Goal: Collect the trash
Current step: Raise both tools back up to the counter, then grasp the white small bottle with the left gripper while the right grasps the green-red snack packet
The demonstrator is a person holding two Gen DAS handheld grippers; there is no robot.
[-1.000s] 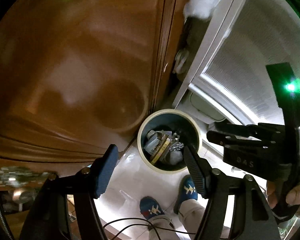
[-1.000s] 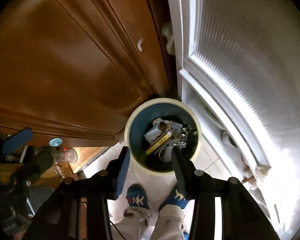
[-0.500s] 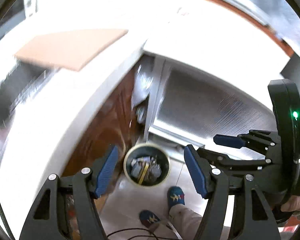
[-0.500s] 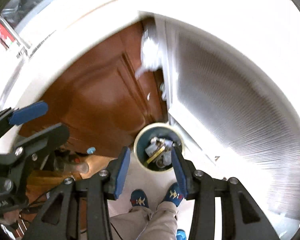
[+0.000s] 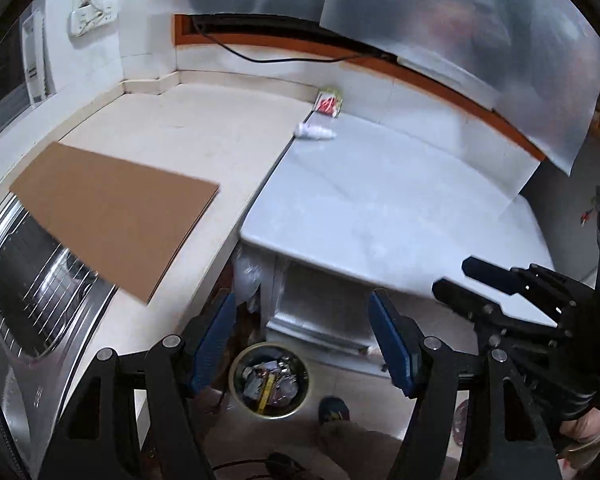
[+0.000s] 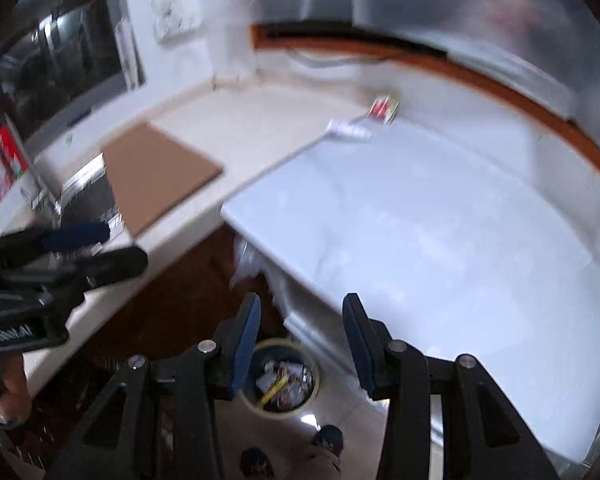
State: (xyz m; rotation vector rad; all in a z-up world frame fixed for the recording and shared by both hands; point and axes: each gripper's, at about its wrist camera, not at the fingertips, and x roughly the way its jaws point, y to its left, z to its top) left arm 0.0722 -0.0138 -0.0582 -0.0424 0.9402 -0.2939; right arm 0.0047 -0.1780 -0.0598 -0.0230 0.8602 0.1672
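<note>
White plastic bottle point(image 5: 314, 131) lying on its side at the back of the counter, right on the seam between the beige worktop point(image 5: 204, 128) and the pale grey surface point(image 5: 380, 200). Just behind it, against the wall, a red-and-yellow packet point(image 5: 329, 103). Those two look like the trash not yet picked up. The bin point(image 5: 269, 385) sits on the floor below the counter edge, part full of wrappers and scraps, rim clear.

Left gripper point(image 5: 302, 348): jaws apart, nothing between the blue pads. Right gripper point(image 6: 300, 342): same, released and empty. Both point down over the bin, well apart from the bottle and packet.

Step in hand, as I read it: reach for the next piece. Advice:
- one piece per claw: right goes to the packet, left to the bottle
- the bottle is round and will roll, so close across its body, not its ends
- the packet is flat and leans near the wall; come in low and pinch an edge
- keep clear of the brown cardboard sheet point(image 5: 112, 208) overhanging the steel sink point(image 5: 28, 280), easy to knock

Writing: the packet print is too small to read. A white logo shows on the left gripper body in the right wrist view, mirrored and blurred; not legible. A red box point(image 6: 8, 160) at far left is unreadable too.
</note>
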